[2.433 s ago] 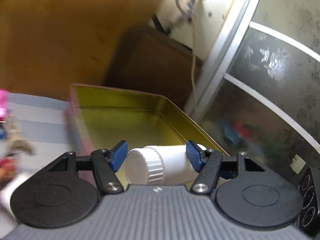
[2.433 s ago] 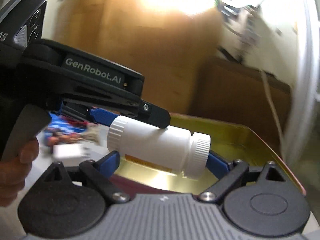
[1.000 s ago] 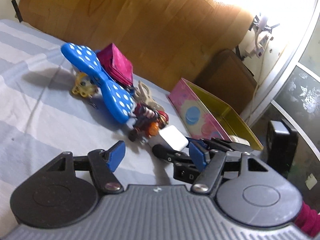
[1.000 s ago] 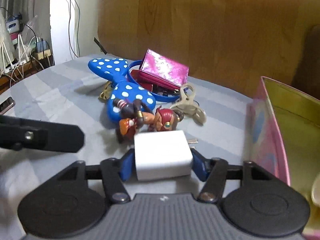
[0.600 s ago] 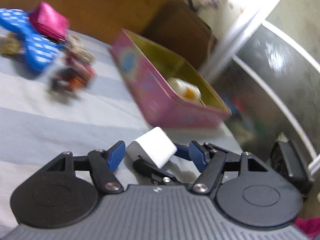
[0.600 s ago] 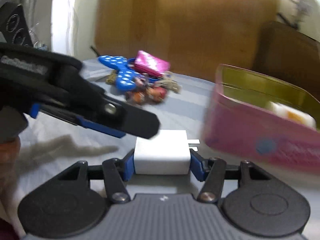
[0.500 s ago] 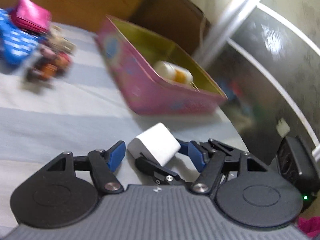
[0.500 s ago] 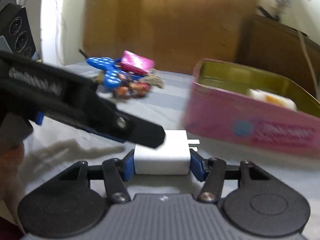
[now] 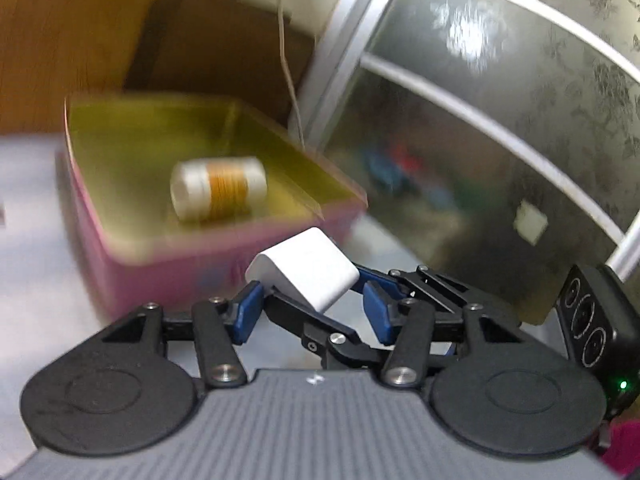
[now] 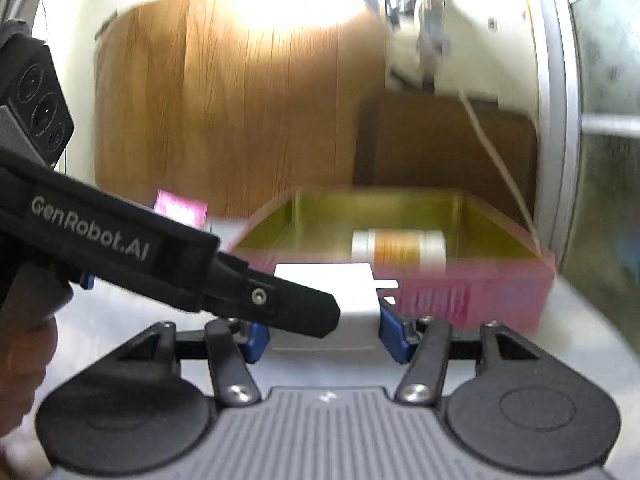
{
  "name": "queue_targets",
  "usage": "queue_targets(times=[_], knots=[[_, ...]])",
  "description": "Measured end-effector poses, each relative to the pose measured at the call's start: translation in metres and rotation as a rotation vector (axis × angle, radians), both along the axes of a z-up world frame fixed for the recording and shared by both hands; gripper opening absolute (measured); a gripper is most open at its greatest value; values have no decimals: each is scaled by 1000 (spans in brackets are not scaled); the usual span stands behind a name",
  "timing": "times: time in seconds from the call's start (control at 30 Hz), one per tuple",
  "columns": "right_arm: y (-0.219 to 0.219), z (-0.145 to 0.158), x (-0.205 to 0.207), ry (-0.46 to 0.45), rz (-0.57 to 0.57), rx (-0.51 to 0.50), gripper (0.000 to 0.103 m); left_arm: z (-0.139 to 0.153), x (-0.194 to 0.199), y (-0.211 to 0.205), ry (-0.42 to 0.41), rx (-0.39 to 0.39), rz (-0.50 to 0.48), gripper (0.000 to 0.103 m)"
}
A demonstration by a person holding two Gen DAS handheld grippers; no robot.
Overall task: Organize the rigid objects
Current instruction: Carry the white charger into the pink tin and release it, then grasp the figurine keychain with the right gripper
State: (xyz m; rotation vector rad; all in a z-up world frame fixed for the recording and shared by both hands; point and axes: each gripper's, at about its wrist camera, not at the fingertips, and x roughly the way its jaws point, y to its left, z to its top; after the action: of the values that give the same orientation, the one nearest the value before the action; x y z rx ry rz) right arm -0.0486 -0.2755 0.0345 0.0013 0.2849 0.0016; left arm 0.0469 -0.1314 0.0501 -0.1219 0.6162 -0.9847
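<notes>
The small white plastic charger cube (image 10: 344, 292) was clamped between the blue pads (image 10: 390, 334) of the right gripper (image 10: 324, 334), its metal prongs (image 10: 386, 283) pointing toward the pink tin box with a yellow-gold interior (image 10: 480, 296). It was held off the grey striped surface (image 9: 36, 312), just short of the box's near wall, not yet over the rim.

The left gripper (image 9: 310, 310) was seen with jaws spread wide and nothing between its own pads (image 9: 248, 312); the cube (image 9: 304, 272) appeared in its gap only because the right gripper's fingers crossed in front. From the right wrist view, the left tool's black finger overlapped the cube's near-left corner; contact could not be confirmed.

For the step judged in hand (dropping the cube into the box):
- Cube should be lifted clear of the thin metal rim before advancing; prongs would likely catch first.
- The free floor beside the white cylindrical bottle with an orange label (image 10: 398, 249), lying on its side inside, should be targeted; landing on it risks rolling.
- Release should be made low; a hard cube on sheet metal will likely bounce.
- Left tool should be kept out of the path.

Materials: the cube was smooth, glossy, round-edged, so pad grip depended on flat faces being squared. The box walls looked thin, lacquered, rigid. Both views were motion-blurred; fine detail on the box print was unreadable.
</notes>
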Motion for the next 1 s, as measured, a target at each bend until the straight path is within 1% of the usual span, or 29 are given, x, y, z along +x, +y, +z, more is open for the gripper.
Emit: queue_targets(times=[0.07, 0.13, 0.2, 0.3, 0.4, 0.47, 0.53, 0.57, 0.63, 0.67, 0.73, 0.8, 0.87, 0.9, 0.93, 0.97, 1.0], knots=[[-3, 16, 20, -35, 4, -6, 54, 11, 18, -5, -21, -4, 29, 57], [-5, 22, 44, -32, 6, -21, 54, 13, 39, -13, -28, 10, 67, 57], [-4, 23, 71, 9, 12, -26, 54, 10, 57, -19, -12, 40, 105, 57], [-6, 15, 103, 86, 23, -13, 54, -3, 82, -27, 39, 83, 137, 57], [-7, 8, 118, 140, 26, -5, 55, -16, 97, -33, 76, 109, 153, 59], [-7, 2, 125, 152, 25, 2, 55, -18, 97, -34, 47, 127, 172, 59], [-8, -2, 124, 141, 24, 19, 57, -19, 99, -36, 28, 135, 184, 63], [-8, -3, 124, 137, 21, 18, 61, -20, 101, -37, 21, 136, 188, 63], [-6, -3, 120, 120, 12, 14, 63, -17, 102, -35, 20, 136, 192, 63], [-5, -3, 118, 110, 7, 14, 63, -15, 101, -31, 27, 124, 193, 63], [-3, -1, 108, 83, -4, 18, 63, -9, 94, -21, 15, 80, 200, 63], [0, 2, 91, 31, -18, 37, 63, 1, 82, 2, -24, 22, 219, 63], [2, 7, 67, -68, -19, 91, 63, 6, 68, 34, -50, -38, 255, 64], [6, 7, 54, -128, -4, 120, 65, 6, 60, 56, -62, -72, 281, 65], [12, 7, 45, -164, 25, 126, 67, 5, 55, 74, -66, -76, 309, 65], [21, 5, 38, -200, 53, 115, 71, 1, 51, 90, -68, -57, 347, 65], [32, 1, 32, -228, 93, 89, 72, -5, 47, 109, -63, -37, 394, 65]])
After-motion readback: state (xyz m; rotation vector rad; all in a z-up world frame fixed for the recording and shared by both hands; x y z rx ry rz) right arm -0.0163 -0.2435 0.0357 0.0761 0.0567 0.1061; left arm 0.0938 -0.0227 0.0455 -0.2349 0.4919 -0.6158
